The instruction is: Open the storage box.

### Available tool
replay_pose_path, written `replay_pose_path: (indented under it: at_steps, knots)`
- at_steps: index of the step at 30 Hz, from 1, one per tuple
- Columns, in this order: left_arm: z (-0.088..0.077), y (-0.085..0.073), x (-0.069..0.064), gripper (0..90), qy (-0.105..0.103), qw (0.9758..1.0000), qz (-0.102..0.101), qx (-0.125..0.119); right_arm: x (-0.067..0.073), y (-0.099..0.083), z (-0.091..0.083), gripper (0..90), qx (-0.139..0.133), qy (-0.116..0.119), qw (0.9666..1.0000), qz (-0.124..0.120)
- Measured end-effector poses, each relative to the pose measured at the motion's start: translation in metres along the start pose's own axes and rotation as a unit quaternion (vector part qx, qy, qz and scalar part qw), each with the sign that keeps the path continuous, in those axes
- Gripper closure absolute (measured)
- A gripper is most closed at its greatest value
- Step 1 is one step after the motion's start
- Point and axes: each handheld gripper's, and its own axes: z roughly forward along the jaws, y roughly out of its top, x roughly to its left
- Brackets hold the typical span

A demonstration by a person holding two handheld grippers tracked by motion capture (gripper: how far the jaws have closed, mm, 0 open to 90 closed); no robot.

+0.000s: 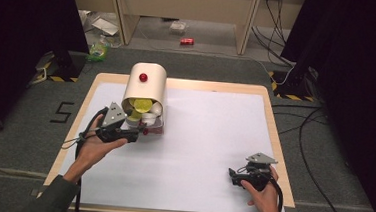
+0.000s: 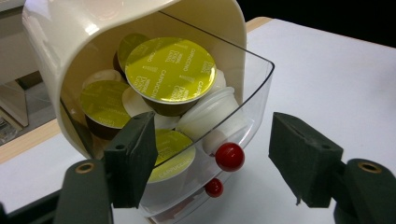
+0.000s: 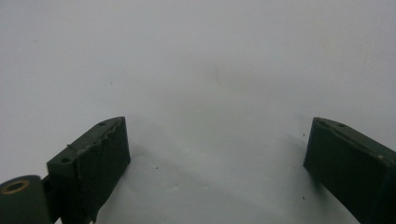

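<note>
Left gripper (image 1: 136, 134) sits left of centre in the high view, nose at the front of the capsule dispenser (image 1: 144, 90). In the left gripper view the jaws stand apart with the red knob (image 2: 229, 156) of the clear drawer (image 2: 254, 88) between them, nearer the left pad; neither pad touches it. The gap on the right side is plainly visible, so nothing is gripped.

Dispenser is a cream, rounded housing at upper left of the white table sheet (image 1: 208, 152), with a second red button (image 1: 143, 77) on its top face. The drawer is pulled out at the front and tilted, its clear wall showing. Inside: several yellow-lidded capsules (image 2: 170, 74) marked cappuccino, plus white capsules (image 2: 210, 112) lying on their sides, piled loosely. The knob's reflection shows just below it in the clear plastic.

Right gripper (image 1: 236, 177) rests at lower right of the high view, well apart from the dispenser, held by the person's right hand (image 1: 265, 194). In the right gripper view its jaws are wide, bare sheet between them, holding nothing.
</note>
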Motion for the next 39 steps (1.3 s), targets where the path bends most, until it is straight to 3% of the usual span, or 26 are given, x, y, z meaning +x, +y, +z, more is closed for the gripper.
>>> replay_pose_path:
  at_steps: [7,11,12,23,27,39]
  knots:
    - [-0.004,-0.001,-0.002,36.2,0.000,1.0000,0.000,0.006,0.000,0.000,0.000,6.9,0.000,0.000,1.0000,0.000]
    - [-0.005,-0.001,-0.004,36.2,0.005,0.9998,0.018,0.007,0.000,0.000,0.000,6.9,0.001,0.000,1.0000,0.000]
    - [-0.007,-0.003,-0.006,37.0,0.004,0.9998,0.013,0.011,0.000,0.000,0.000,6.9,0.001,0.000,1.0000,0.000]
    - [-0.014,-0.010,-0.013,38.1,0.003,0.9995,0.030,0.007,0.000,0.000,0.000,6.9,0.000,-0.001,1.0000,-0.001]
    - [-0.016,-0.011,-0.015,38.1,0.004,0.9996,0.026,0.004,0.000,0.000,0.000,6.9,0.000,-0.001,1.0000,-0.001]
    - [-0.021,-0.017,-0.029,39.2,0.031,0.9984,0.044,0.015,0.000,0.000,0.000,6.9,0.000,-0.001,1.0000,-0.001]
